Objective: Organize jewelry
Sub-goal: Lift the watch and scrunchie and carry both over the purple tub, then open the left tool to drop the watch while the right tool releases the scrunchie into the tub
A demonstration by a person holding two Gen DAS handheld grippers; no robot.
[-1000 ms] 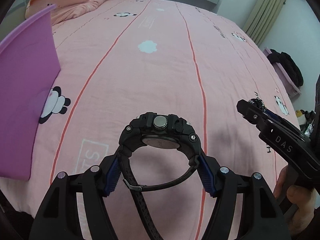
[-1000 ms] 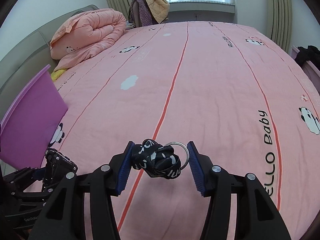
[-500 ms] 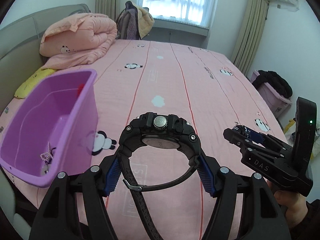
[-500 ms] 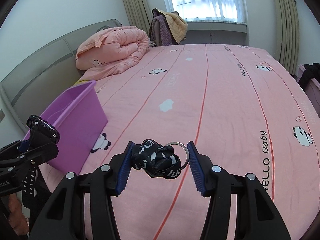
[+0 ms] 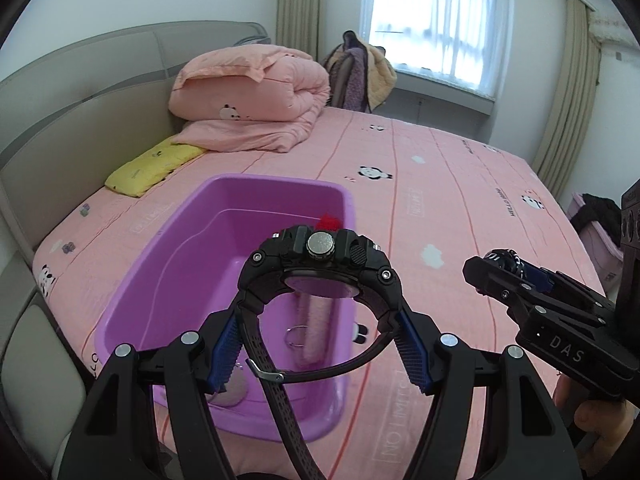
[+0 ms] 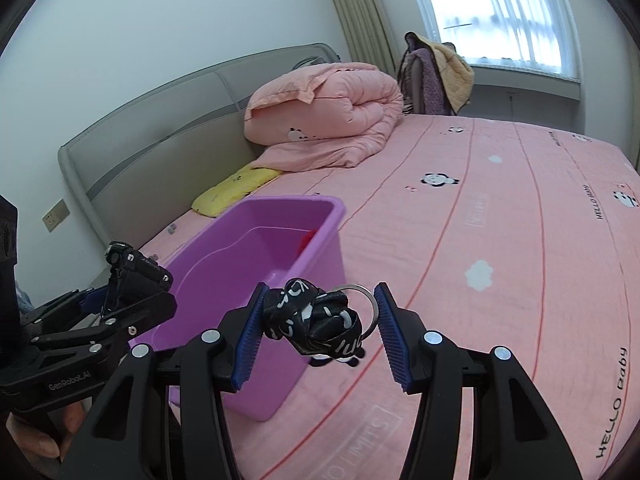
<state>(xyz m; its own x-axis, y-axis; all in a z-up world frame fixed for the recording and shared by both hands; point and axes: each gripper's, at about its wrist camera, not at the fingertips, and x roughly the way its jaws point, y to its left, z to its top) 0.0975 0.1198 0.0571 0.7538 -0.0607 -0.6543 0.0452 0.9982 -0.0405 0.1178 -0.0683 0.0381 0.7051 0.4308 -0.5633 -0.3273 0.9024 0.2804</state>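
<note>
The pink bed sheet (image 5: 460, 208) stretches wide and bare toward the window from 12 to 3 o'clock, with plenty of open room; the folded pink quilt (image 5: 248, 96) and a yellow pillow (image 5: 152, 168) crowd the headboard at 10 o'clock. The purple bin (image 5: 160, 280) sits near the bed's close edge, its rim just below and beyond my left tongs (image 5: 316, 344), which pinch a black watch (image 5: 320, 264) by its strap on both sides. Inside the bin I see a red tuft (image 5: 329, 221), a pink roll (image 5: 316, 328) and a metal ring (image 5: 295, 336). My right tongs (image 6: 318, 334) pinch a black lanyard bundle (image 6: 316, 320) with its keyring (image 6: 368, 300), hanging at the bin's right wall at 11 o'clock. A second ago I saw only the bin's outer wall at 9 o'clock; now both tongs have risen and I look down into it.
</note>
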